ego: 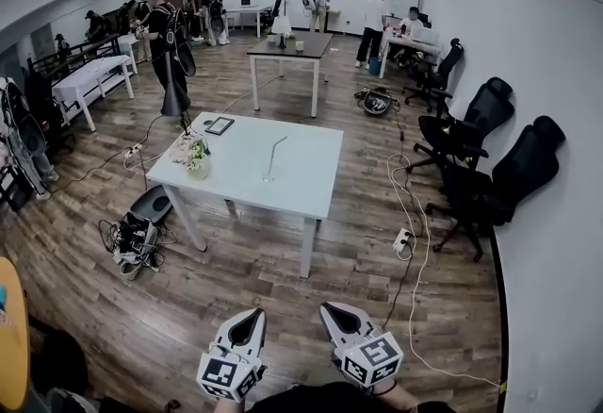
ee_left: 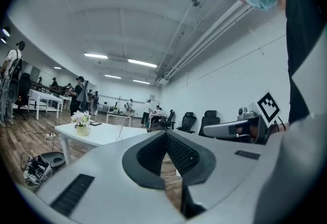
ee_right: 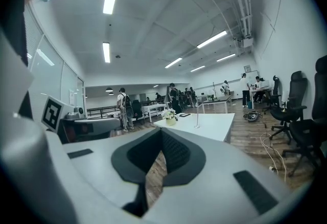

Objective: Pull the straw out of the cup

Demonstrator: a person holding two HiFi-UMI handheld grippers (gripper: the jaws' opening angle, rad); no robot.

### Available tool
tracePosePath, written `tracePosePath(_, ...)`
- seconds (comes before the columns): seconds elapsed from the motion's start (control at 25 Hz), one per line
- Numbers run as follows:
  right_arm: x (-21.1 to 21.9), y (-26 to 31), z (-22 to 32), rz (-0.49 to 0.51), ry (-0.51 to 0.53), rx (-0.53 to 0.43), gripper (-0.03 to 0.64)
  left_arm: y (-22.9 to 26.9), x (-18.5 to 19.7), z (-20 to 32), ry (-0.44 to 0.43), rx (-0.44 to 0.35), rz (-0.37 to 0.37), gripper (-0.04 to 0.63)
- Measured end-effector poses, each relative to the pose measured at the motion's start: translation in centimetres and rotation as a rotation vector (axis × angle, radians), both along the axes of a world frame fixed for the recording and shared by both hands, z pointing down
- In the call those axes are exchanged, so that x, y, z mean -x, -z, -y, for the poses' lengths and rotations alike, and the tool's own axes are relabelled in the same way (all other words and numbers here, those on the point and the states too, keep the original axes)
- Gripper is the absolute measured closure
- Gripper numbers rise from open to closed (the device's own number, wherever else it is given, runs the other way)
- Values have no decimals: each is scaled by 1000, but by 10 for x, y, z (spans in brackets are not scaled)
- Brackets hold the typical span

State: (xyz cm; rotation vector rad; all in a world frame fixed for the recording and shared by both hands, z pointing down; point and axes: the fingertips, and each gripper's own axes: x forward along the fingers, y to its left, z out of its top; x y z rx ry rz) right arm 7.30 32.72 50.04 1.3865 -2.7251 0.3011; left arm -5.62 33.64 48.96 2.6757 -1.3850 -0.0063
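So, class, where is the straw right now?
In the head view, the straw stands near the middle of the white table, right of the flower vase.

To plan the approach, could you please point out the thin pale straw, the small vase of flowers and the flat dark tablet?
thin pale straw (ego: 275,159), head view, mid-stem.
small vase of flowers (ego: 198,168), head view, vase body.
flat dark tablet (ego: 220,125), head view, screen centre.

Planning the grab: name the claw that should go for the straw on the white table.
Left, narrowly. In the head view the straw stands nearer the left claw than the right claw. Both are shut, empty and well short of the table, so it's close.
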Motion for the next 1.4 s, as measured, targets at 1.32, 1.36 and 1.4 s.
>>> tracePosePath(1.32,-15,-6,211,-15,168,-4,600,-5,-21,195,143,6,22,584)
tracePosePath(1.36,-15,-7,214,-15,172,-4,600,-6,-21,198,149,7,21,584)
tracePosePath(1.4,-16,-8,217,-16,174,-3,600,-8,-21,201,154,11,19,584)
